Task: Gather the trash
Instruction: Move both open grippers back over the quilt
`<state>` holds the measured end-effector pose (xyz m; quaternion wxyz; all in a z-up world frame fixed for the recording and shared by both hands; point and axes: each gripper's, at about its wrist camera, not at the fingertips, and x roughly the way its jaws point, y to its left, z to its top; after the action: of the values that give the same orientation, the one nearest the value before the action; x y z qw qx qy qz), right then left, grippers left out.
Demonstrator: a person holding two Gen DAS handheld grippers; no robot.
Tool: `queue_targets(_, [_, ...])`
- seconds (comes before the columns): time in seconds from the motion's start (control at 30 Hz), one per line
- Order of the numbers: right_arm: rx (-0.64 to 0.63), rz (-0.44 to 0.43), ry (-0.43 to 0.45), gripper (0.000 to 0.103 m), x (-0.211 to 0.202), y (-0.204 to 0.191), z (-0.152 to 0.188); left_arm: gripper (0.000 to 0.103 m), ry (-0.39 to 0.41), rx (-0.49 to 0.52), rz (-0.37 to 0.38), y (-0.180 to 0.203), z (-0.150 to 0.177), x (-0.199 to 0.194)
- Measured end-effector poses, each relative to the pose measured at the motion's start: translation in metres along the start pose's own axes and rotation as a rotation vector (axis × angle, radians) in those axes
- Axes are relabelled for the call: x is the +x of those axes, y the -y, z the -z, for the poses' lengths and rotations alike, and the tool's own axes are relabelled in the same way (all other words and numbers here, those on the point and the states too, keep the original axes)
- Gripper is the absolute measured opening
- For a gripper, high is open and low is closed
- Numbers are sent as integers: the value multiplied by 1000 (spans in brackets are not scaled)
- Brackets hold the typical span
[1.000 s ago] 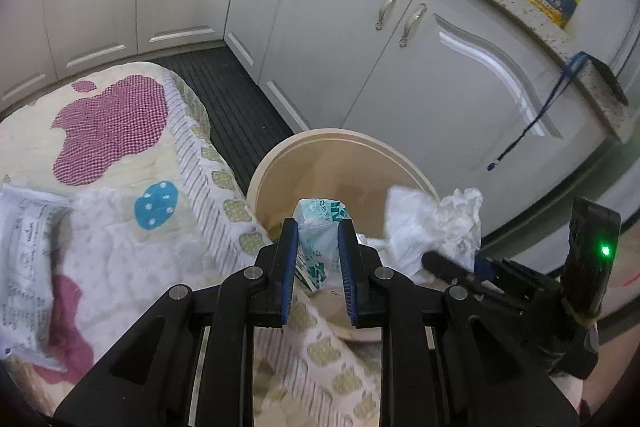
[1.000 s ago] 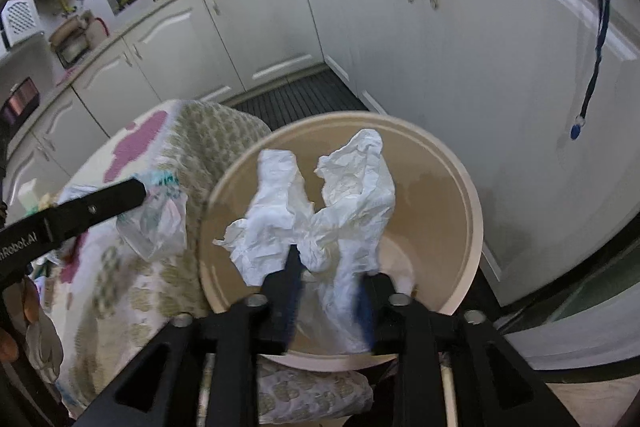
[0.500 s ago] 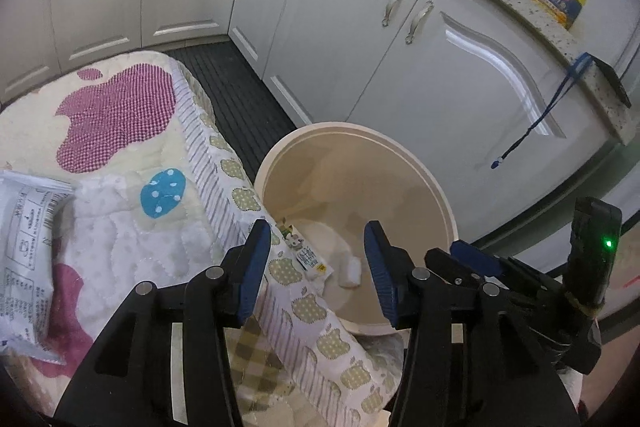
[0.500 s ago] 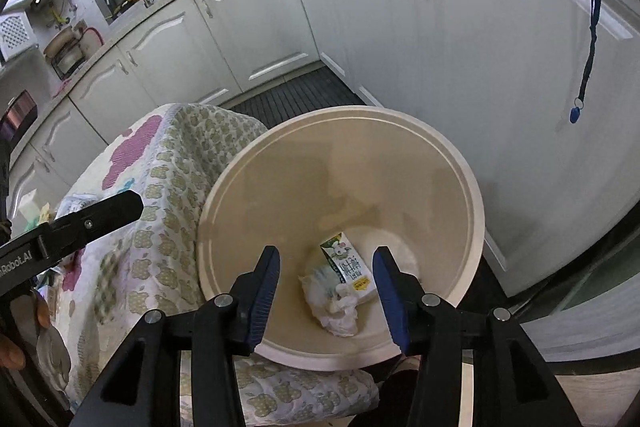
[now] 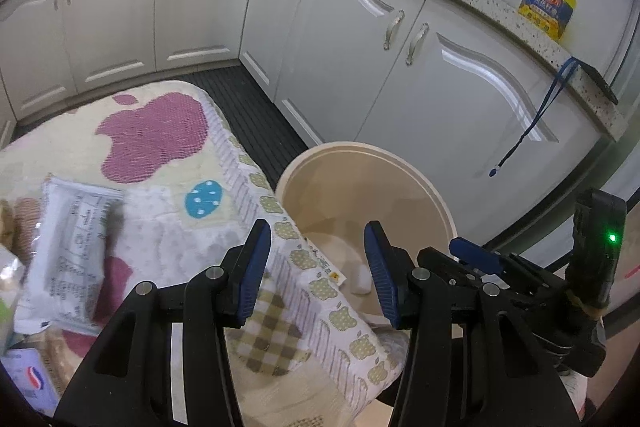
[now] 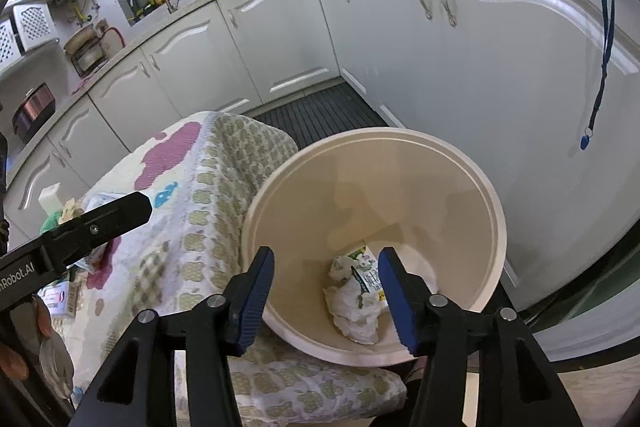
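Note:
A beige round bin [image 6: 486, 211] [image 5: 424, 187] stands on the floor beside a cloth-covered table. At its bottom lie crumpled white tissue [image 6: 356, 311] and a small green-printed carton [image 6: 370, 273]. My right gripper [image 6: 326, 291] hangs above the bin's near rim, its jaws opening with nothing between them. My left gripper [image 5: 316, 269] is open and empty over the table's edge, next to the bin. A white printed wrapper [image 5: 68, 251] lies on the tablecloth at the left. The left gripper's arm [image 6: 76, 231] shows at the left of the right wrist view.
The table wears a quilted apple-pattern cloth [image 5: 152, 139]. A blue-and-white box [image 5: 28, 383] sits at its near left corner. White kitchen cabinets [image 5: 352, 35] curve behind, with pots and a yellow oil bottle [image 5: 548, 3] on the counter. A blue lanyard [image 5: 536, 119] hangs down.
Both grippers let go: the green carton left the left one and the tissue left the right one, and both now lie in the bin. Both grippers have drawn back and up a little.

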<state>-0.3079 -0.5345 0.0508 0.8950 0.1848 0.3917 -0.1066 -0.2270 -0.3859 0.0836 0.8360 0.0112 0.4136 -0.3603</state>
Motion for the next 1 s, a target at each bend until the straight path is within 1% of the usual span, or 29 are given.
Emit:
queue_targets(0.2, [-25, -26, 24, 56, -7, -18, -2, 47, 41, -3, -44, -12, 5, -23])
queue_targets(0.27, [-41, -36, 34, 57, -9, -27, -3, 47, 57, -9, -60, -19, 8, -33])
queue_targets(0.33, [-60, -48, 44, 61, -11, -39, -3, 47, 69, -19, -70, -26, 11, -42])
queue_targets(0.4, [-74, -62, 52, 62, -13, -50, -3, 51, 83, -34, -80, -35, 13, -52])
queue_targets(0.43, [-84, -72, 56, 62, -15, -56, -3, 58, 92, -41, -83, -38, 14, -56])
queue_targets(0.47, [-92, -78, 59, 63, -15, -62, -4, 59, 102, -47, -87, -42, 16, -61])
queue_targets(0.57, [-118, -97, 71, 65, -18, -80, -3, 59, 122, -57, -106, -52, 19, -76])
queue_targets(0.63, [-133, -111, 73, 69, -20, -91, -3, 60, 132, -63, -118, -58, 22, -84])
queue_targets(0.9, [-195, -139, 94, 69, -28, -125, 0, 60, 173, -81, -161, -81, 38, -115])
queue_targets(1.0, [-214, -152, 104, 74, -32, -137, 0, 60, 189, -91, -181, -89, 43, -127])
